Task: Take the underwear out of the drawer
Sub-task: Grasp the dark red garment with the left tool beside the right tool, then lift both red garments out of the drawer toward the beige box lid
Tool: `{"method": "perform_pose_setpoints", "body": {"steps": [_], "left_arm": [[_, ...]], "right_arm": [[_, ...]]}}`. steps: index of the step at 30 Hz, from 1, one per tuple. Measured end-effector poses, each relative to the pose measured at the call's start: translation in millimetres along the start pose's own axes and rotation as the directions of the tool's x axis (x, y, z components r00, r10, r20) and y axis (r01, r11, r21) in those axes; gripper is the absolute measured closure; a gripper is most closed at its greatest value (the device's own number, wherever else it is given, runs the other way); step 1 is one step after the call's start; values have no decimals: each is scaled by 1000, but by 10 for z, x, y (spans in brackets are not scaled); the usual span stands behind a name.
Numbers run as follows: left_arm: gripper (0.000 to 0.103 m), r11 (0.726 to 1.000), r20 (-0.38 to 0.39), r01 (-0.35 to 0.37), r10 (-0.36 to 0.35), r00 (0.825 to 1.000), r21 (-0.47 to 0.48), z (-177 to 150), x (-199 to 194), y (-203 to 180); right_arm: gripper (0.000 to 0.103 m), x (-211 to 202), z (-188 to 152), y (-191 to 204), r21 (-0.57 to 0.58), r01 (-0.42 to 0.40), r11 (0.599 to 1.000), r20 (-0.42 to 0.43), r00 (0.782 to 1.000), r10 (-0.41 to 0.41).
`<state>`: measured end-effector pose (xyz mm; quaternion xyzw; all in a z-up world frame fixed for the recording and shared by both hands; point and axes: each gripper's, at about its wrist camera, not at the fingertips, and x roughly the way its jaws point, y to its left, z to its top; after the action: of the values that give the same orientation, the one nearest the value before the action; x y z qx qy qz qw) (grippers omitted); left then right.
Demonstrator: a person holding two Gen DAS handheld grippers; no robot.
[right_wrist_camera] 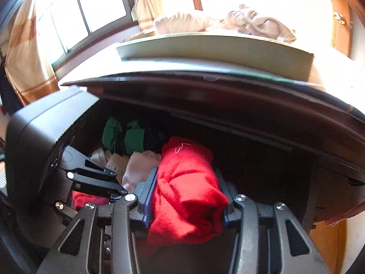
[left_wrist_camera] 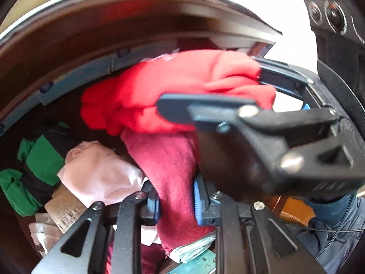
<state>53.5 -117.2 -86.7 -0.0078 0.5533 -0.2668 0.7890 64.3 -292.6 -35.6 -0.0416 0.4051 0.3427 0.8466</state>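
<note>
- The left gripper (left_wrist_camera: 176, 202) is closed narrowly on a dark pink, fuzzy knit underwear piece (left_wrist_camera: 170, 159), which runs up between its blue-padded fingers (left_wrist_camera: 198, 202).
- The right gripper (right_wrist_camera: 187, 194) clamps a bright red, soft fleece-like underwear bundle (right_wrist_camera: 186, 189); the cloth fills the gap between its jaws and bulges out above and below them.
- In the left wrist view the right gripper (left_wrist_camera: 230, 86) comes in from the right, the bright red bundle (left_wrist_camera: 159, 91) pinched in it just above the dark pink piece.
- Both garments sit over the open dark brown wooden drawer (right_wrist_camera: 262, 159).
- Lower in the drawer, to the left, lie a pale pink folded cloth (left_wrist_camera: 100, 171) and a green and black garment (left_wrist_camera: 41, 159), apart from both grippers.
- Beige crumpled fabric (right_wrist_camera: 262, 26) lies on the pale surface (right_wrist_camera: 205, 50) on top of the dresser.
</note>
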Motion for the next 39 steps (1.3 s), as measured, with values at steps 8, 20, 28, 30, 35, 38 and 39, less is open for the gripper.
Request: {"method": "perform_pose_setpoints", "body": {"steps": [8, 20, 28, 30, 35, 38, 39], "left_arm": [[84, 1000, 109, 7, -4, 994, -27, -188, -270, 109], [84, 997, 189, -30, 42, 981, -64, -508, -519, 298], [84, 994, 243, -30, 55, 968, -105, -677, -680, 433], [84, 993, 259, -23, 53, 964, -115, -759, -739, 491], [84, 992, 290, -25, 61, 955, -126, -872, -856, 567], [84, 991, 307, -32, 70, 949, -128, -930, -924, 596], [84, 991, 313, -33, 72, 947, -130, -954, -944, 606]], "right_arm": [[57, -274, -51, -63, 49, -16, 999, 133, 991, 10], [57, -458, -155, -24, 61, -44, 997, 226, 974, 29], [57, -551, -194, 16, 74, -65, 995, 274, 961, 43], [57, -570, -205, 24, 73, -72, 995, 289, 956, 48], [57, -634, -238, 37, 75, -86, 993, 330, 942, 57], [57, -683, -248, 44, 75, -93, 993, 355, 933, 61], [57, -695, -248, 48, 74, -94, 993, 360, 931, 62]]}}
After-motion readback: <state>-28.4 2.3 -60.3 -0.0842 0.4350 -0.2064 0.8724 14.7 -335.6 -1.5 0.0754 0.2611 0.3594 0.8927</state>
